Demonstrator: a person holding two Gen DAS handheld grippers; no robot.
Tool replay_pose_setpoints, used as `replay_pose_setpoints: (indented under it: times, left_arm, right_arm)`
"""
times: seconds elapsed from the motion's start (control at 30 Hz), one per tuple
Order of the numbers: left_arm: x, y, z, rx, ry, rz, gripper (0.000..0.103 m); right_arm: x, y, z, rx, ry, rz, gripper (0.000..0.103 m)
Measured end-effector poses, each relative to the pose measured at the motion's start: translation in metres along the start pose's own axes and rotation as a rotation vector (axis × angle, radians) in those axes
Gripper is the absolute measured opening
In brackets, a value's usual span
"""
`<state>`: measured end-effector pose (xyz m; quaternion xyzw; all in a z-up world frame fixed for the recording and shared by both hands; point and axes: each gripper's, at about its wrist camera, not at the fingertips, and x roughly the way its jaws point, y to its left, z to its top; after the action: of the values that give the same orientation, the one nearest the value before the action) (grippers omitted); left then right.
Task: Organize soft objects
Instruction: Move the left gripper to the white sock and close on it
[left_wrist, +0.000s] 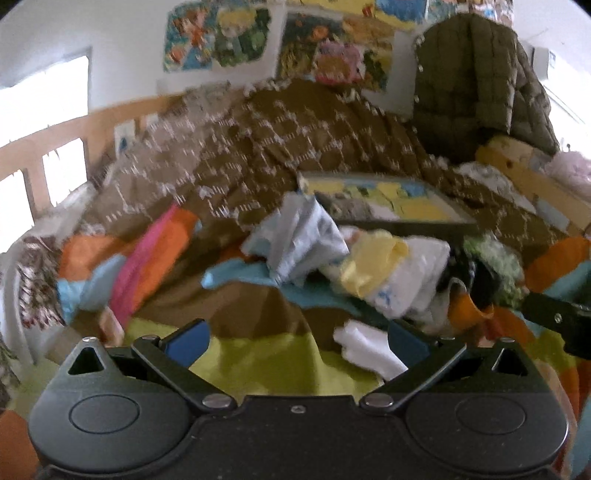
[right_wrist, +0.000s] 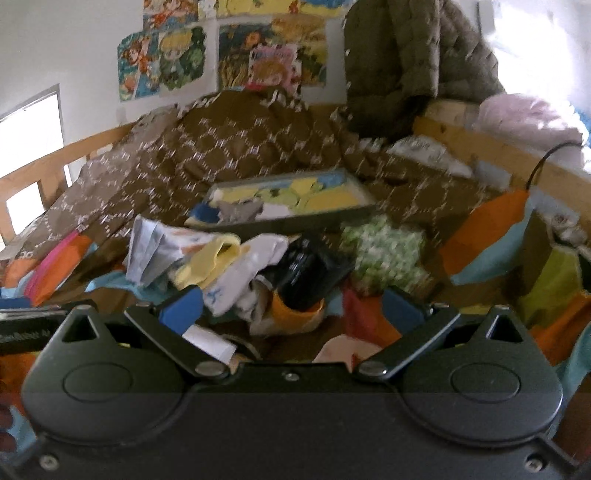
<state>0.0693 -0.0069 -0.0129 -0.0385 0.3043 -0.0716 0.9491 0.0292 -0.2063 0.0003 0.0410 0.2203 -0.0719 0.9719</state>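
both jaws spread and empty: the right gripper (right_wrist: 291, 314) sits nearer the crumpled pile of pale cloths (right_wrist: 207, 258), dead ahead; the left gripper (left_wrist: 297, 341) faces it ahead-right.

White lettering on left tool (right_wrist: 26, 334): blurred, unreadable.

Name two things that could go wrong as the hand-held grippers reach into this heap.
1. Both open hand-held grippers, left and right, may pinch the striped bedcover instead of one garment.
2. Pulling the yellow cloth may drag the tangled white cloth along.
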Motion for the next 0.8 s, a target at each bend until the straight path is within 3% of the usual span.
replay_pose_setpoints:
  times: [0.2, 0.8]
  left_arm:
    - [0.012, -0.004, -0.006, 0.012, 0.056, -0.012, 0.102]
    - [0.045, -0.020, -0.016, 0.066, 0.159, -0.077, 0.102]
  right_arm:
    - [0.012, -0.005, -0.004, 0.045, 0.073, 0.020, 0.102]
    - [0.026, -0.004, 0.001, 0.049, 0.087, 0.018, 0.102]
